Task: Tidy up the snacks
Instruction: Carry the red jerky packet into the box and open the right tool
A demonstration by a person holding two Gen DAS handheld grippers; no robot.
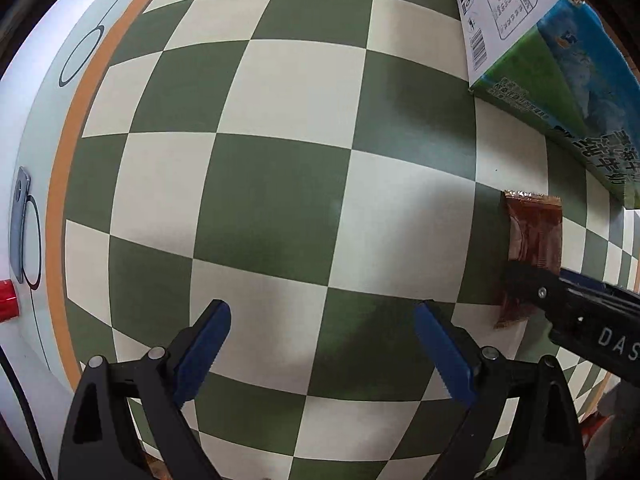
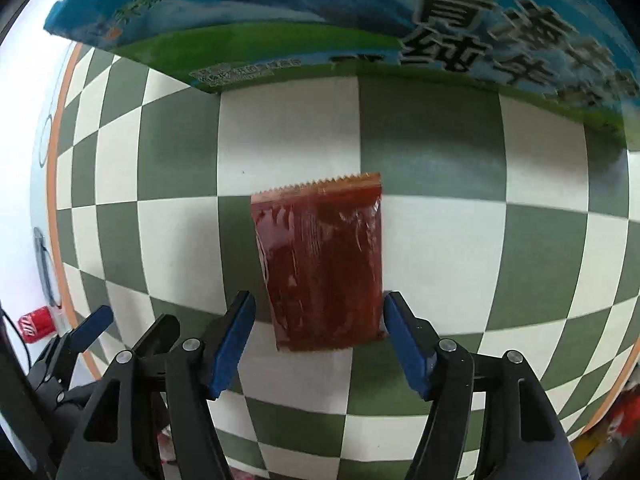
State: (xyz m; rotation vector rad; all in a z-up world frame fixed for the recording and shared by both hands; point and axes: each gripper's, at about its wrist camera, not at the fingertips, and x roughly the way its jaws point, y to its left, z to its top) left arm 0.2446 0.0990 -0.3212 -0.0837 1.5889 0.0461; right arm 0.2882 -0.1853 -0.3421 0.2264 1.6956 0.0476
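Covering nearly all of both views, a green-and-cream checkered mat [image 1: 280,168] is seen, edged by an orange band. A large blue-and-green carton [image 2: 360,20] printed with Chinese characters is found across the top of the right wrist view and at the upper right of the left wrist view.

A red-brown snack packet [image 2: 320,260] is lying flat on the mat at centre frame in the right wrist view, below the carton and apart from it. Its long axis is aligned with the fingers, serrated seal at the far end, near end lying between the blue pads.

Right gripper [image 2: 320,332]: released, jaws spread on either side of the packet's near end, neither pad clearly touching it. Straddling is already achieved; closing across the packet's short width is judged the move called for.

Left gripper [image 1: 322,344]: released, nothing between the jaws, held over bare mat at lower centre. The packet sits well off at the right edge of that view, so the right hand is judged much the nearer.

A red can [image 2: 38,322] is noted at lower left, off the mat.
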